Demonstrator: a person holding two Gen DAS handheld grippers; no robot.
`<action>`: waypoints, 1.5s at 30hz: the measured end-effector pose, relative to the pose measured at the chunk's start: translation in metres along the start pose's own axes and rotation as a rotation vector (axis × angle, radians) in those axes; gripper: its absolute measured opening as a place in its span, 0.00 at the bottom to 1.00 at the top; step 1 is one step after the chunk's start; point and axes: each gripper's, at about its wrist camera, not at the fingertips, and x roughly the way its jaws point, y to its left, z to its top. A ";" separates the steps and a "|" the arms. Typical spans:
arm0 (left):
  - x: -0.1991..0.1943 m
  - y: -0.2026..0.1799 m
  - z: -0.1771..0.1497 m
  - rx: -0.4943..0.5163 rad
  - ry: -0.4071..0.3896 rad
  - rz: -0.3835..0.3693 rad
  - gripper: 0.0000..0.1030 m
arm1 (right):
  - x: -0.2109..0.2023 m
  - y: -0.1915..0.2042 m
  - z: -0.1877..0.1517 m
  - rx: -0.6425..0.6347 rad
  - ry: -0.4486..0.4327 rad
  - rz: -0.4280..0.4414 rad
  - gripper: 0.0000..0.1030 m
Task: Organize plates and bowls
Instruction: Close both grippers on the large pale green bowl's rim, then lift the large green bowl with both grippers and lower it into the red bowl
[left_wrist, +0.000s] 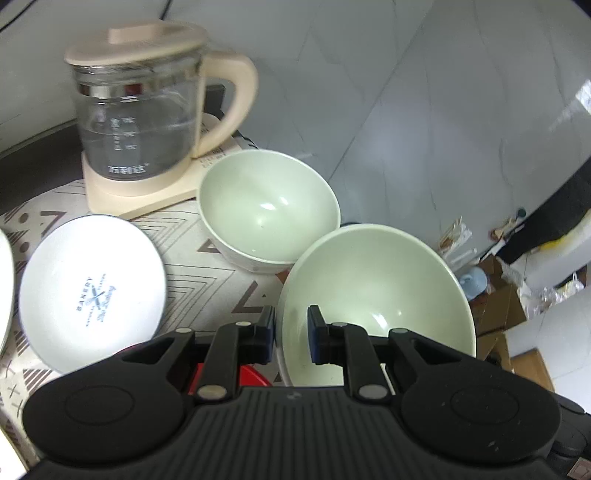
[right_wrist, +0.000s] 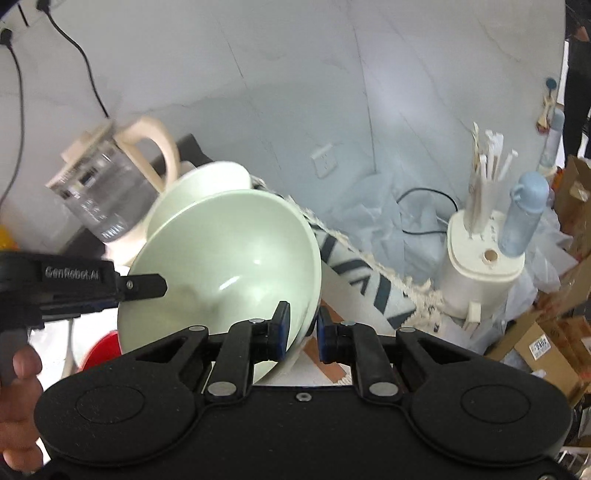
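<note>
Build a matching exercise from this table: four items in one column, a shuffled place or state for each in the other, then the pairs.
Items:
1. near green bowl
2. far green bowl
3. white plate
4. glass kettle

Descriptions:
A. printed with blue BAKERY lettering
B. rim pinched by both the left tool and right tool
C. sits on a cream base
D. empty on the patterned cloth, right of the kettle's base

Pairs: 1-B, 2-D, 3-A, 4-C
</note>
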 end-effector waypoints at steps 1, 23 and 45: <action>-0.005 0.001 -0.001 -0.009 -0.008 0.007 0.16 | -0.003 0.003 0.001 -0.019 -0.012 0.007 0.15; -0.073 0.049 -0.028 -0.167 -0.122 0.143 0.16 | -0.019 0.060 -0.005 -0.187 -0.010 0.171 0.15; -0.068 0.088 -0.078 -0.310 -0.062 0.214 0.16 | 0.003 0.089 -0.044 -0.324 0.093 0.210 0.15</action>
